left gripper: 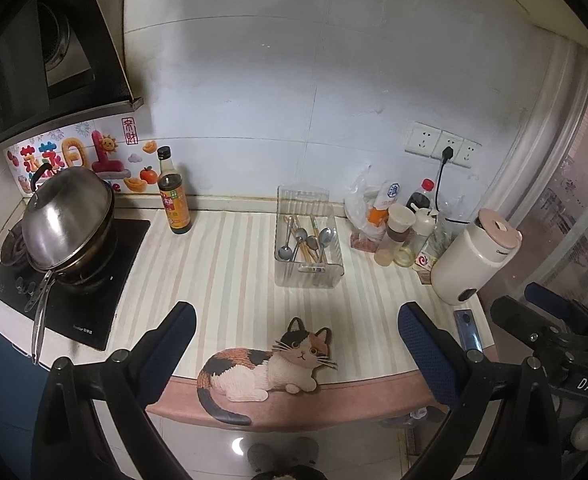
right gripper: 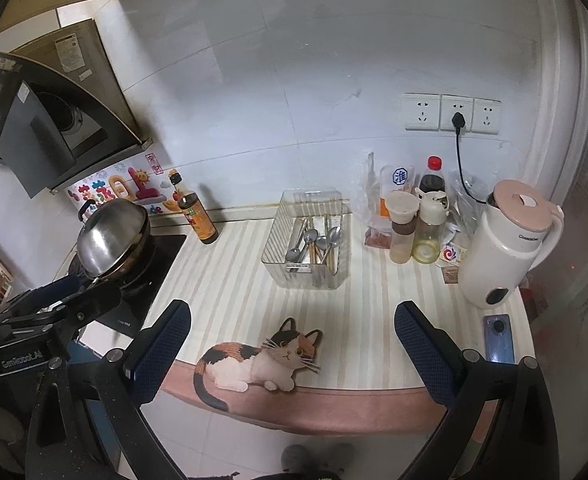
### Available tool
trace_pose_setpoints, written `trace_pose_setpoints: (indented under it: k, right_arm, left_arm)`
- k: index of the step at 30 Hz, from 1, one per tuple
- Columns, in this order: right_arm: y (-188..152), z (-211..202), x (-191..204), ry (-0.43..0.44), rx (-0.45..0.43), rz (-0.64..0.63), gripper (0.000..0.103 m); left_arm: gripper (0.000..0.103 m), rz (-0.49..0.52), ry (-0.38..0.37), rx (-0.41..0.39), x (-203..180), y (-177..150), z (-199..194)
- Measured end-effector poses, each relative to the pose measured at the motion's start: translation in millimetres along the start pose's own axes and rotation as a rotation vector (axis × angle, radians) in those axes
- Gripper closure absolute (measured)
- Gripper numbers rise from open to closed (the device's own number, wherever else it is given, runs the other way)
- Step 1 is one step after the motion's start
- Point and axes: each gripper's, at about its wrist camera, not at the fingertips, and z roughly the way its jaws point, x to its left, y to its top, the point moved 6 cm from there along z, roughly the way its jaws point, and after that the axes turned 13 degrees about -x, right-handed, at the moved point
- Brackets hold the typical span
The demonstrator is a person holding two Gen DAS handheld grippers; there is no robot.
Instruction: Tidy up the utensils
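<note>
A clear plastic utensil box (left gripper: 308, 276) stands on the striped counter mat (left gripper: 222, 272); it also shows in the right wrist view (right gripper: 278, 252). Metal spoons (left gripper: 302, 235) and wooden chopsticks (left gripper: 309, 250) lie inside it, and they show in the right wrist view too, spoons (right gripper: 311, 238) and chopsticks (right gripper: 327, 258). My left gripper (left gripper: 295, 324) is open and empty, held back over the counter's front edge. My right gripper (right gripper: 292, 320) is open and empty at the same distance. Each gripper shows at the edge of the other's view.
A lidded steel pan (left gripper: 68, 216) sits on the black stove at left. A sauce bottle (left gripper: 172, 196) stands by the wall. Condiment bottles (right gripper: 427, 220), a white kettle (right gripper: 505, 244) and a phone (right gripper: 498, 338) crowd the right. A cat-shaped mat (left gripper: 266, 364) lies at the front edge.
</note>
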Motion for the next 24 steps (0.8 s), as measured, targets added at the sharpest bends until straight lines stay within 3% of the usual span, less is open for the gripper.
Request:
trace_pose_setpoints:
  k: [24]
  right_arm:
    - [3.3, 14.5, 0.0, 0.023, 0.016, -0.023, 0.0]
  left_arm:
    - [0.0, -0.008, 0.017, 0.008, -4.3, 0.9, 9.3]
